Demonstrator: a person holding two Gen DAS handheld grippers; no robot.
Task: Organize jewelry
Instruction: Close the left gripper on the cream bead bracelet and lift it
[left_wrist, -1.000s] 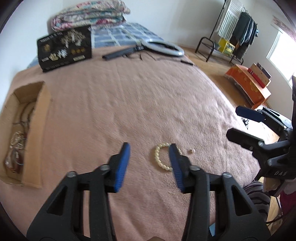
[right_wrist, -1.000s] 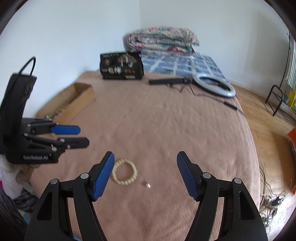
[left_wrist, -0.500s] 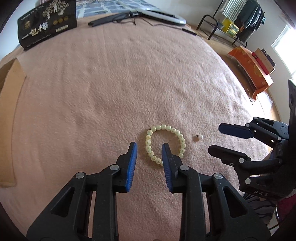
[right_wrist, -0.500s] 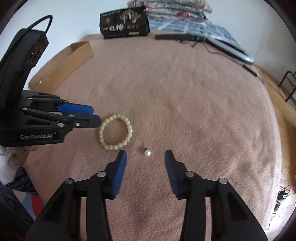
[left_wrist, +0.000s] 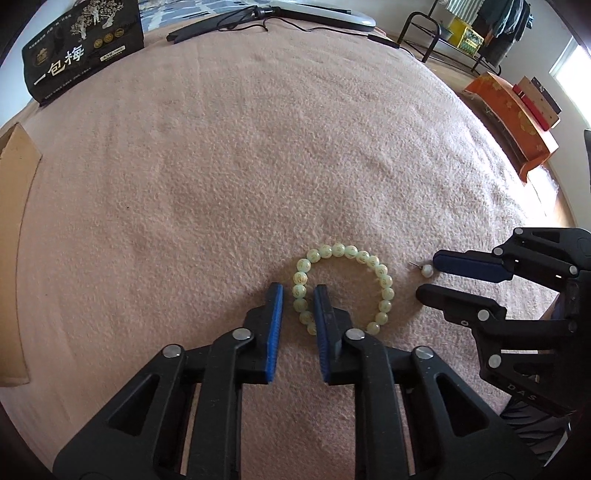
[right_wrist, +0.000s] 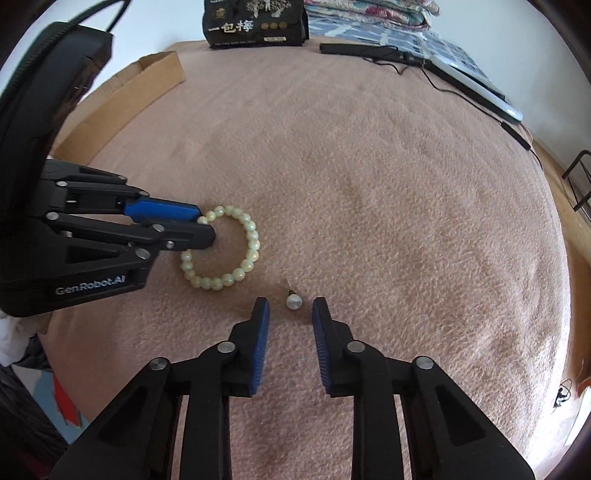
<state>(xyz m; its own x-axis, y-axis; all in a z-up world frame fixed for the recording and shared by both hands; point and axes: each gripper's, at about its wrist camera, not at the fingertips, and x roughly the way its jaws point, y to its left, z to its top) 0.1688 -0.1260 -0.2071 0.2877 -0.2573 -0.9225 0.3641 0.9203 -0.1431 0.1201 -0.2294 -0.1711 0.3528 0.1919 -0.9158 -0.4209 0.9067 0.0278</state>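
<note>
Here, pink blanket (left_wrist: 258, 166) spread wide; cardboard box (right_wrist: 122, 107) at its far-left edge. Left gripper (left_wrist: 298, 291) low, jaws narrowly parted, straddling one side of the pale bead bracelet (left_wrist: 384, 284), not yet pinching. Right gripper (right_wrist: 290, 308) likewise parted either side of the small pearl earring (right_wrist: 294, 302), just beside the bracelet. Step in hand: grasping. Next, probably: close both, lift, carry boxward.
</note>
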